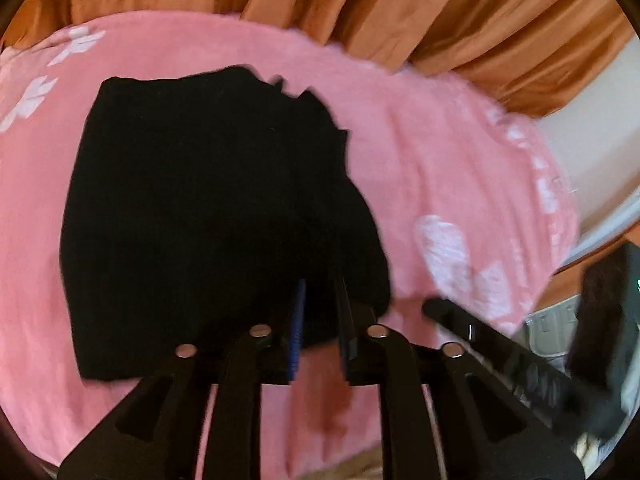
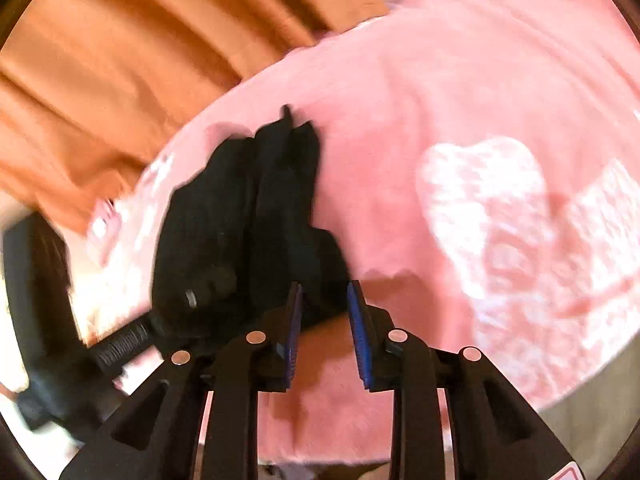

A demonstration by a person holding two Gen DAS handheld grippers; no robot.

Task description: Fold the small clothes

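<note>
**Black garment on pink blanket, both grippers at its near edge**

Black garment lies on a pink blanket with white heart prints. It sits toward the blanket's far side, its far edge close to the orange curtain hanging behind. In the left wrist view it reads as a roughly squared, folded shape, bunched and ragged along its right edge.

Left gripper: jaws a narrow gap apart, black cloth showing between the blue pads at the garment's near right corner. Whether the pads press on it — cannot tell; motion blur.

Right gripper: jaws parted, blue pads apart, cloth edge just ahead and between the tips, pink blanket visible in the gap. Grip not clear here either.

Both views smeared by blur.
</note>
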